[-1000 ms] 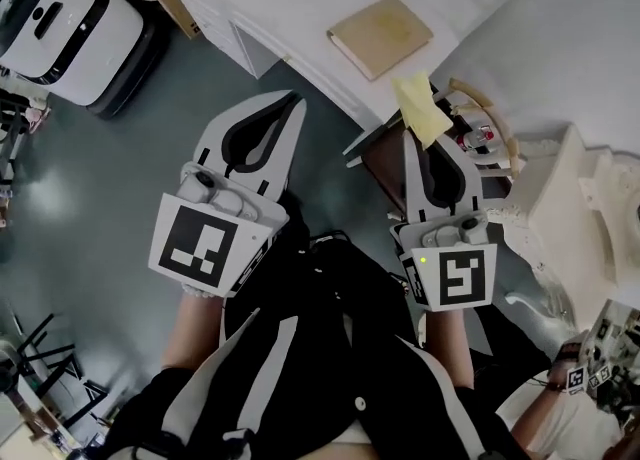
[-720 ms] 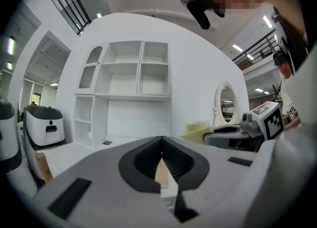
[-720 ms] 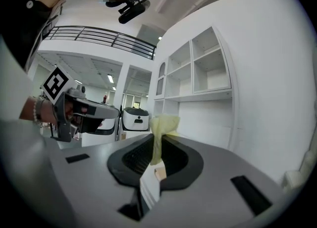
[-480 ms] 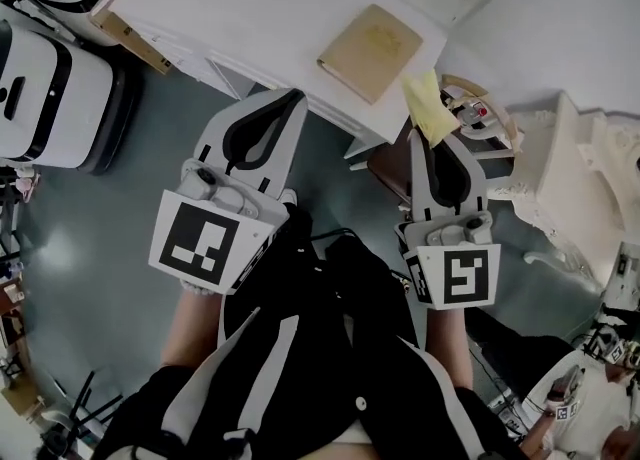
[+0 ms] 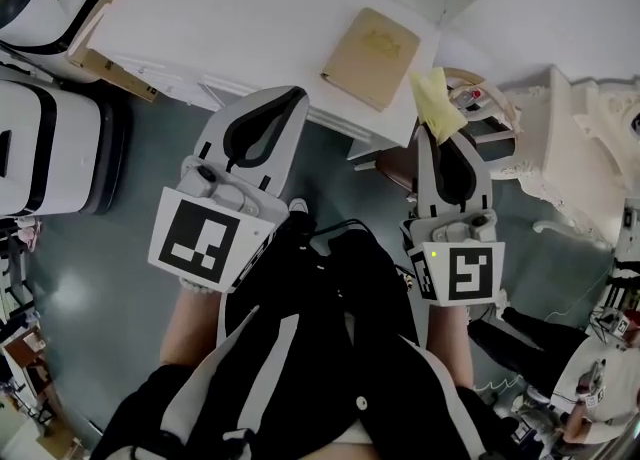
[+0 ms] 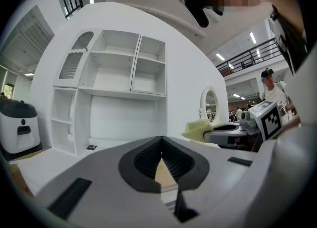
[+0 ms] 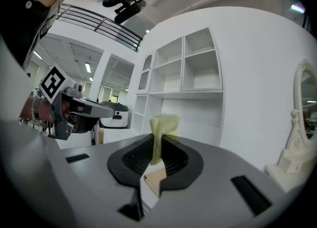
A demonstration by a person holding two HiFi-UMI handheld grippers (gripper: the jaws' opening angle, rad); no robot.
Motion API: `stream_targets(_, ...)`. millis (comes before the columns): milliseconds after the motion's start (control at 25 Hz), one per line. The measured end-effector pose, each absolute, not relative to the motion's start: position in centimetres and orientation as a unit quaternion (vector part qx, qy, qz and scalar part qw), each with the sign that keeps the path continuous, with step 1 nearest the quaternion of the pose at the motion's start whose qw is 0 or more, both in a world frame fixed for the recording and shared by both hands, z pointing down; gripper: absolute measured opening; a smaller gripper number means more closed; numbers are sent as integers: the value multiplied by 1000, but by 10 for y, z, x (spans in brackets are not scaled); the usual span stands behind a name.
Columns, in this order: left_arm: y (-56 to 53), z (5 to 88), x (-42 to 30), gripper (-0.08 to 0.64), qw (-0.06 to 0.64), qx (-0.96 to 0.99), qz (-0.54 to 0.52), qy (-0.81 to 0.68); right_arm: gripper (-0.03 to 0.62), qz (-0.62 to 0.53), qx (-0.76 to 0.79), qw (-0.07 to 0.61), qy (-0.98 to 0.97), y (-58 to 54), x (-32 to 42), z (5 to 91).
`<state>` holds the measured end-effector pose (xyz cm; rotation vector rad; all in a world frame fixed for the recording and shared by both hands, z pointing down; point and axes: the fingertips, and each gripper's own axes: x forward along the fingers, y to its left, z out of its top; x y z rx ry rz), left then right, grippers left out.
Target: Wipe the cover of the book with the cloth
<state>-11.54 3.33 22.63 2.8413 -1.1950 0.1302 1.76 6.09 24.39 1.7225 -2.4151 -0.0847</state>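
Cloth (image 5: 436,103) pinched upright in the right gripper (image 5: 432,133), held near the book (image 5: 372,43).

No legible text, apparently, even on book (image 5: 372,44)

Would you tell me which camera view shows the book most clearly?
The head view: the whole book lies cover up on the white desk. The left and right gripper views each show only a tan sliver of it beyond their jaws.

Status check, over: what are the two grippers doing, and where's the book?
Right gripper shut on cloth. Left gripper shut, empty. Book on desk, untouched. Nothing in the way.
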Motion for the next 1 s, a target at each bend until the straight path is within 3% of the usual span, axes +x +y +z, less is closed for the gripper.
stream_targets(1000, -11, 271, -78, -2, 51, 941, 83, -324, 38, -8, 627, 121, -770, 25, 59, 272)
